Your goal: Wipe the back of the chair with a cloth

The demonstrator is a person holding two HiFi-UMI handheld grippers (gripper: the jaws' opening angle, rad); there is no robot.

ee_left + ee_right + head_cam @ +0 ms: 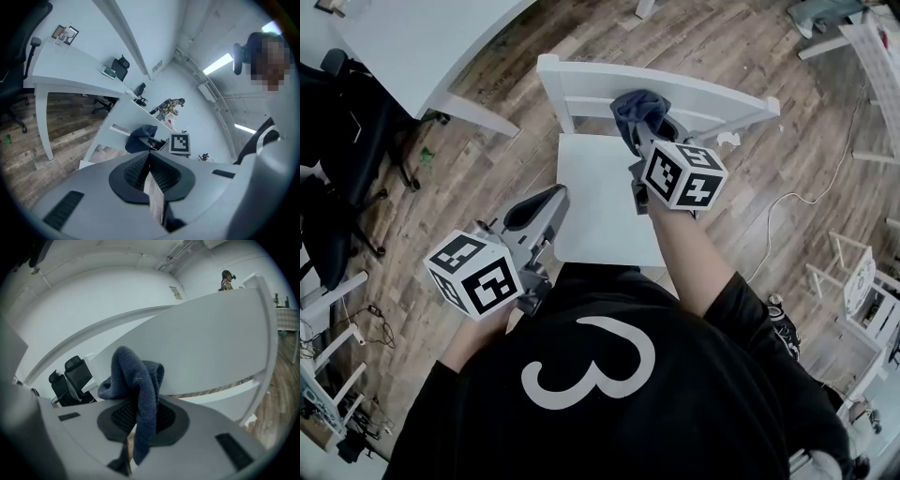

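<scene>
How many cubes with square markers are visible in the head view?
2. One cube is on the left gripper, beside the chair seat; the other is on the right gripper, near the chair back. None seems hidden.

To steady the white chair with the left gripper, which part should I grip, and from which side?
Probably the backrest's top rail near its left end, from above: it is a thin, straight slat, and the cloth occupies the middle.
</scene>
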